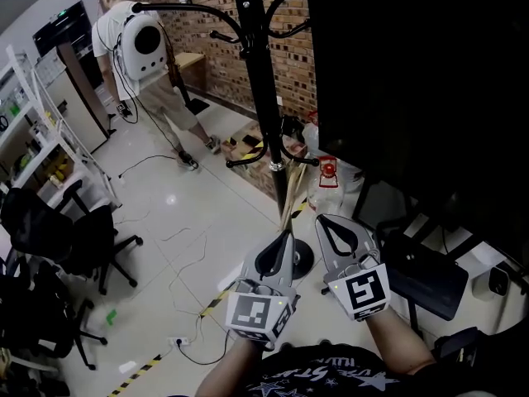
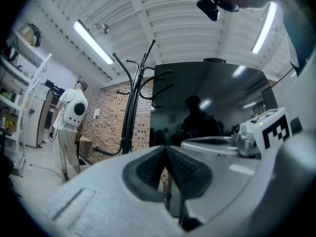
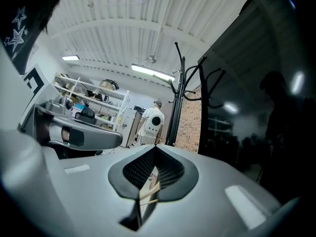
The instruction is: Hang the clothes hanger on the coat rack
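Pale wood, the hanger [image 1: 288, 195] sits mid-frame in the head view. Its long axis runs up the frame from just above your left gripper [image 1: 286, 236] to the low arms of the rack [image 1: 263, 81]; you can't tell whether its hook is on one. Your right gripper [image 1: 329, 222] lies just right of it, so the left is nearer.

Left gripper view: pads together on nothing, the rack up and left of the tips.

Right gripper view: pads together, empty. Pale strips of the hanger show through the slot below them, lower centre.
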### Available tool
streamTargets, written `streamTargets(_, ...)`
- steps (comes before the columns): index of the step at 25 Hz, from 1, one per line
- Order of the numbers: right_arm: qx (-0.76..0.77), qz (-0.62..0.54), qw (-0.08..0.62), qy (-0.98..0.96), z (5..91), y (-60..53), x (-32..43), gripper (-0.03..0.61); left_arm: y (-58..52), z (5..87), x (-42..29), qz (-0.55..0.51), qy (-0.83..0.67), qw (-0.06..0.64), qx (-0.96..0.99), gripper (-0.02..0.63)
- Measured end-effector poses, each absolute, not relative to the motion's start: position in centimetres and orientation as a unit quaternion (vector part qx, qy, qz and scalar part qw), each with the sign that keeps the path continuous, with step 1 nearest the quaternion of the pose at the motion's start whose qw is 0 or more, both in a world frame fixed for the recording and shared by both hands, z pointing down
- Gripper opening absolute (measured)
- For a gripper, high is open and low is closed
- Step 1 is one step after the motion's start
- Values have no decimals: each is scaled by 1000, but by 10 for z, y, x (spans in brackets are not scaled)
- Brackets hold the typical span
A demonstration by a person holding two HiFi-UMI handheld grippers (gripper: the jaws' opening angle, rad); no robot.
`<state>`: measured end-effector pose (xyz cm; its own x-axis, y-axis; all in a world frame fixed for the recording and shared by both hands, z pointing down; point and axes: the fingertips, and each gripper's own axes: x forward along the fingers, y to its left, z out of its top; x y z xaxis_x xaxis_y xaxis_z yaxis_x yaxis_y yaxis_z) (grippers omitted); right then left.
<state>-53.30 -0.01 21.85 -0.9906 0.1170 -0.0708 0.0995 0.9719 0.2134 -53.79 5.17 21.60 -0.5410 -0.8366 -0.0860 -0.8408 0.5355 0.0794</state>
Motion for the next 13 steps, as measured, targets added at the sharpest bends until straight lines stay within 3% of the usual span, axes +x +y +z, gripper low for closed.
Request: streamTargets(13,62,108,27,992,222,6,-518,6,52,210,-521,52,872,20,-487,5)
